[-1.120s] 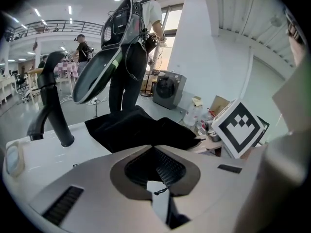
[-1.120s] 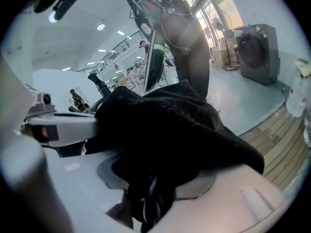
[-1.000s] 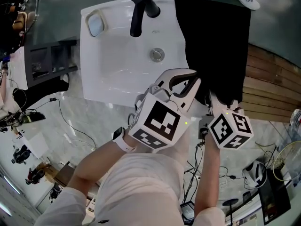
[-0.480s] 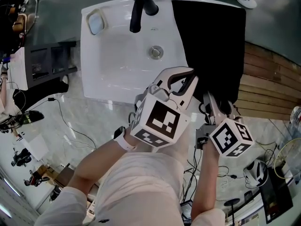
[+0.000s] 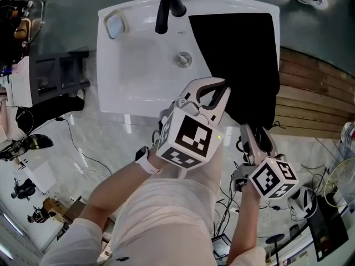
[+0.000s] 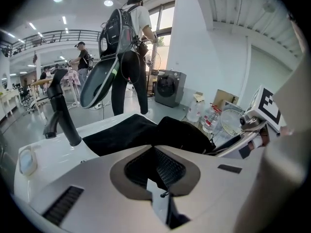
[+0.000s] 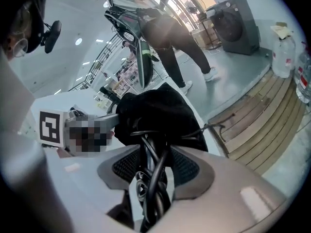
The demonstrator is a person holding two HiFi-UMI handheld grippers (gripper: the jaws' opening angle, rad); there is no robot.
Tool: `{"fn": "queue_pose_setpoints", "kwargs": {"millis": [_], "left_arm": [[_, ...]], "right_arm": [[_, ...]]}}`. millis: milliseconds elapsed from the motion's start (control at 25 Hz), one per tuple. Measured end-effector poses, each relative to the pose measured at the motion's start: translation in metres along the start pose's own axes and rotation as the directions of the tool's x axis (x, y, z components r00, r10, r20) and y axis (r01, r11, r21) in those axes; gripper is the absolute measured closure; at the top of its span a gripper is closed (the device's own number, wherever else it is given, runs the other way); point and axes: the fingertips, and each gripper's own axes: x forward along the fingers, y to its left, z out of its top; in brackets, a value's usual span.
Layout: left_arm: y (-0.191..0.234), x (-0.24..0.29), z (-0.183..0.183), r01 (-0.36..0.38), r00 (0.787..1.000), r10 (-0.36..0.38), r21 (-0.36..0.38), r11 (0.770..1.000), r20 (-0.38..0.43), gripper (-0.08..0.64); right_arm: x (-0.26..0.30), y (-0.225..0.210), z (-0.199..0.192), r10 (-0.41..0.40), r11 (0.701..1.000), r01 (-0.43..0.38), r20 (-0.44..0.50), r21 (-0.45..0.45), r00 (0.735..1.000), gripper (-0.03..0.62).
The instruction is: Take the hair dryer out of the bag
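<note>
The right claw (image 7: 155,152) is clamped on a black cord (image 7: 151,195); the bag (image 5: 238,54) is pinched at its edge by the left claw (image 6: 156,150).

Free room: we find the left half of the basin (image 5: 127,87) bare from its left edge across to the bag (image 5: 238,54), save the drain (image 5: 183,59) near the middle.

Obstacles: a black faucet (image 5: 166,4) stands at the far edge and reaches over the bowl. A small dish (image 5: 115,25) sits in the far-left corner. The bag covers the right half and hangs over the near-right corner.

Near edge: the left gripper (image 5: 215,90), jaws together, sits against the bag's near-left side. Off the near-right corner the right gripper (image 5: 258,137) clamps a black cable bundle (image 7: 153,178) running up to the bag.
</note>
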Motion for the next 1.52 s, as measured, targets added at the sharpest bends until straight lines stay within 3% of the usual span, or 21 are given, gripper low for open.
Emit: {"fn": "queue_pose_setpoints", "kwargs": {"millis": [240, 440, 600, 760, 1240, 1320, 1440, 1520], "left_arm": [[-0.009, -0.009, -0.006, -0.009, 1.0, 0.009, 0.01, 1.0, -0.017, 0.543], [-0.011, -0.015, -0.013, -0.033, 0.999, 0.034, 0.015, 0.999, -0.03, 0.543], [-0.006, -0.022, -0.018, -0.055, 0.998, 0.055, 0.005, 0.999, -0.036, 0.543], [0.0, -0.024, -0.02, -0.059, 0.998, 0.058, -0.016, 0.998, -0.036, 0.543], [0.011, -0.028, -0.032, 0.003, 1.0, -0.007, -0.187, 0.982, -0.022, 0.543], [0.014, -0.027, -0.035, 0.02, 1.0, -0.022, -0.234, 0.972, -0.006, 0.541], [0.019, -0.025, -0.04, 0.077, 0.997, -0.07, -0.384, 0.92, 0.032, 0.516], [0.024, -0.029, -0.041, 0.094, 0.996, -0.08, -0.434, 0.896, 0.049, 0.472]], "right_arm": [[-0.029, 0.001, -0.015, 0.04, 0.997, -0.04, -0.001, 0.064, 0.999, 0.396], [-0.046, -0.004, -0.024, 0.087, 0.978, -0.088, 0.01, 0.189, 0.996, 0.4], [-0.056, -0.006, -0.029, 0.14, 0.941, -0.141, 0.028, 0.307, 0.99, 0.402], [-0.062, 0.005, -0.03, 0.201, 0.914, -0.2, 0.036, 0.352, 0.979, 0.403], [-0.077, 0.02, -0.034, 0.335, 0.798, -0.345, 0.111, 0.494, 0.936, 0.411], [-0.076, 0.021, -0.035, 0.351, 0.776, -0.363, 0.124, 0.516, 0.928, 0.413], [-0.076, 0.021, -0.036, 0.375, 0.744, -0.387, 0.139, 0.546, 0.917, 0.414], [-0.076, 0.021, -0.037, 0.384, 0.729, -0.396, 0.145, 0.558, 0.912, 0.416]]}}
